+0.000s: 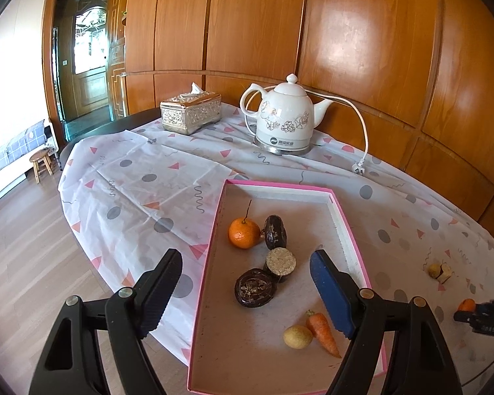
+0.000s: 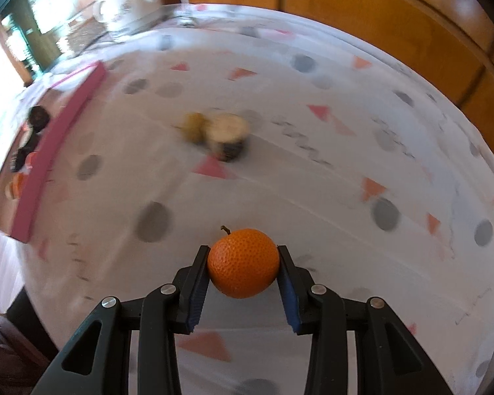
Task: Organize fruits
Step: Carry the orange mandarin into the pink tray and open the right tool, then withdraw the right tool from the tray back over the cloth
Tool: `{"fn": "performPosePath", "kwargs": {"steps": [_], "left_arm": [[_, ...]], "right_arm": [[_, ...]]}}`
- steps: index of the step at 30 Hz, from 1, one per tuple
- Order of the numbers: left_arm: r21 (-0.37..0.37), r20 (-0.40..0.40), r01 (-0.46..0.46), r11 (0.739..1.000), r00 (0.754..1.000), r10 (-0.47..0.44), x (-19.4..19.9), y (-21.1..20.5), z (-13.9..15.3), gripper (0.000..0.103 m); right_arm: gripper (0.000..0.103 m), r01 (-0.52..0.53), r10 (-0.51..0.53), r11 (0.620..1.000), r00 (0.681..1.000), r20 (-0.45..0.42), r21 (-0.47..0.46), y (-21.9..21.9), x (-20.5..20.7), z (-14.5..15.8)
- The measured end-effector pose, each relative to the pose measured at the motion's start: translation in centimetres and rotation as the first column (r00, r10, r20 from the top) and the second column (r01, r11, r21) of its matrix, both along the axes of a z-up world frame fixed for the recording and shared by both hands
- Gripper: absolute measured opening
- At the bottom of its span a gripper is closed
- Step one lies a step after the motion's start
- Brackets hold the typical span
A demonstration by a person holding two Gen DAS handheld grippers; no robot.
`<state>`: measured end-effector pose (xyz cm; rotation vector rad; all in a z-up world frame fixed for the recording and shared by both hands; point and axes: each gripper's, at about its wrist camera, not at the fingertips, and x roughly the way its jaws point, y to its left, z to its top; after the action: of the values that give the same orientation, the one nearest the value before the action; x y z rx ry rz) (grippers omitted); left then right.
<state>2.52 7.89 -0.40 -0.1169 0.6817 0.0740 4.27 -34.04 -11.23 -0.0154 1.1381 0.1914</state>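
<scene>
The right hand-held gripper [image 2: 243,265] is clamped on an orange [image 2: 243,261] above the bench [image 2: 313,197], so the carry is in hand; next it needs to release it inside the pink tray [image 1: 313,194], over which the left hand-held gripper [image 1: 247,276] hangs wide open and empty.

- The left tool [image 1: 245,281] is a black plastic clamp with two long fingers; the finger on the left side of its view shows a black, saw-toothed inner edge [image 1: 163,291].
- Its other finger carries a blue ribbed pad [image 1: 329,291] along the inner face.
- Round silver screw heads sit at the pivots, two on each side, and the outer arms have slot-shaped cut-outs.
- The right tool [image 2: 243,265] has the same black build, with blue pads [image 2: 288,291] on both inner faces.
- Four silver screw heads show across its linkage, with a cut-out in the left outer arm.
</scene>
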Motion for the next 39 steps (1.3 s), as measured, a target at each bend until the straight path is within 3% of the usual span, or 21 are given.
{"fn": "performPosePath", "kwargs": {"steps": [12, 14, 17, 27, 32, 36, 39], "left_arm": [[-0.014, 0.004, -0.007, 1.0, 1.0, 0.007, -0.3, 0.7, 0.1, 0.081], [-0.029, -0.001, -0.017, 0.999, 1.0, 0.017, -0.3, 1.1, -0.1, 0.087], [-0.038, -0.006, -0.034, 0.999, 0.999, 0.034, -0.3, 1.8, -0.3, 0.087], [-0.076, -0.041, -0.122, 0.99, 0.992, 0.119, 0.0, 5.0, -1.2, 0.087], [-0.089, -0.064, -0.149, 0.985, 0.988, 0.144, 0.1, 5.8, -1.9, 0.087], [-0.086, -0.066, -0.141, 0.986, 0.989, 0.135, 0.1, 5.6, -2.0, 0.087], [-0.079, -0.062, -0.132, 0.988, 0.99, 0.127, 0.0, 5.3, -1.9, 0.087]], "right_arm": [[0.039, -0.202, 0.191, 0.973, 0.976, 0.104, 0.109, 10.9, 2.7, 4.3], [0.039, -0.24, 0.225, 0.963, 0.967, 0.123, 0.125, 13.2, 3.6, 5.1], [0.039, -0.29, 0.271, 0.948, 0.952, 0.146, 0.13, 16.6, 4.1, 5.9], [0.039, -0.39, 0.373, 0.912, 0.918, 0.136, 0.128, 24.5, 6.2, 5.5], [0.04, -0.38, 0.369, 0.918, 0.923, 0.106, 0.113, 26.1, 7.0, 4.2], [0.058, -0.363, 0.346, 0.919, 0.929, 0.127, 0.151, 25.4, 6.9, 4.5], [0.058, -0.352, 0.33, 0.922, 0.932, 0.146, 0.16, 24.7, 6.6, 5.2]]}}
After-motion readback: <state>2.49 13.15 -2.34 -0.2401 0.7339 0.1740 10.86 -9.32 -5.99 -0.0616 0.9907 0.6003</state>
